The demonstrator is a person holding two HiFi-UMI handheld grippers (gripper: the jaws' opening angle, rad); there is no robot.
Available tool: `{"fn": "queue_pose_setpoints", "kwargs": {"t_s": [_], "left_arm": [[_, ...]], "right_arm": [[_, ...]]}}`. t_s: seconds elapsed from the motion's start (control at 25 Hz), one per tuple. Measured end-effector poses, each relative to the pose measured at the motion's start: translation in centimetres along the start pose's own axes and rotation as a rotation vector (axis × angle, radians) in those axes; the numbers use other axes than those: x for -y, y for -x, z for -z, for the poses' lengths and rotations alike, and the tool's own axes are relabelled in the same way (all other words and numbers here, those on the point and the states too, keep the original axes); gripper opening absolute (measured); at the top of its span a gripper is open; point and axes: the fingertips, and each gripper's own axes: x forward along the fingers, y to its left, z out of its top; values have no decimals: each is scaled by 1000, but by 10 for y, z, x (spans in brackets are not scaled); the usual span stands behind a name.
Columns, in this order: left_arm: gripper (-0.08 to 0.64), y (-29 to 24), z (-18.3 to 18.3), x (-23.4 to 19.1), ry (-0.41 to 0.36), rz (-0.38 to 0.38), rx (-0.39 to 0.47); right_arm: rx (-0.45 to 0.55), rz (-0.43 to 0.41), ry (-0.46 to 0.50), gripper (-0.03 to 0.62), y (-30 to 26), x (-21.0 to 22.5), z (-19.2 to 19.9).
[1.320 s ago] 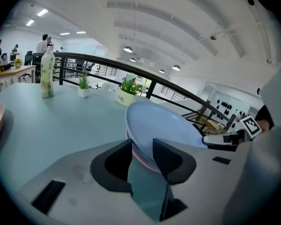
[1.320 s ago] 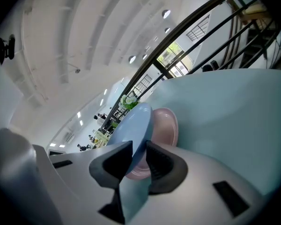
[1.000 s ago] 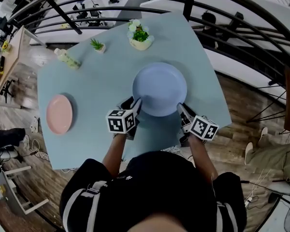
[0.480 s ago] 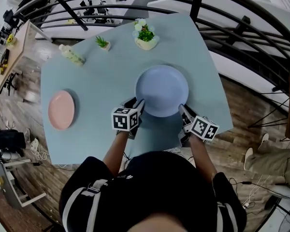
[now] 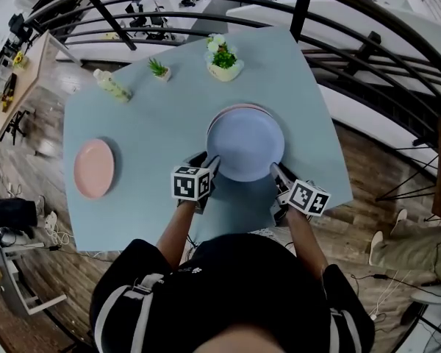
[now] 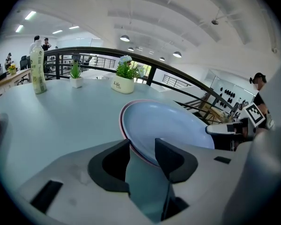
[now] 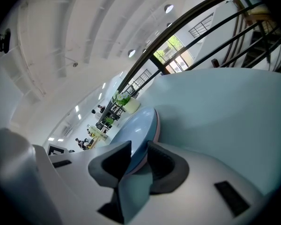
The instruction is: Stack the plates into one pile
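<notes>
A large blue plate (image 5: 245, 144) lies in the middle of the light-blue table (image 5: 147, 131), and the pink rim of a plate (image 5: 235, 109) shows under its far edge. My left gripper (image 5: 209, 160) is shut on the near left rim. My right gripper (image 5: 275, 169) is shut on the near right rim. In the left gripper view the blue plate (image 6: 168, 123) and the pink rim (image 6: 122, 125) run between the pads of my left gripper (image 6: 143, 149). The right gripper view shows both rims between the pads of my right gripper (image 7: 139, 156). A second pink plate (image 5: 93, 168) lies alone at the table's left.
At the far side of the table stand a bottle (image 5: 112, 85), a small potted plant (image 5: 159, 68) and a white flower pot (image 5: 224, 57). A dark railing (image 5: 353, 43) curves round beyond the table. The table's near edge runs close behind both grippers.
A pink rim now shows beyond the blue plate's far edge, where only blue showed before. Both grippers keep their hold on the near rim.
</notes>
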Motion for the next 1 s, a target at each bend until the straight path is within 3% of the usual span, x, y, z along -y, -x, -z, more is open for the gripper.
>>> {"fn": "queue_pose_setpoints", "kwargs": {"t_s": [0.28,0.6,1.0], "left_arm": [[156,6,-6,-4,-5,-49,42],[156,12,-8,-5,-57,-118,74],[150,33,-16,-9,-3,-221,194]], "right_arm": [[43,-8,8,92,8,4,-15],[-1,-65,20,90,11,-5,-6],[-69,-161,12,82,6,-9,7]]}}
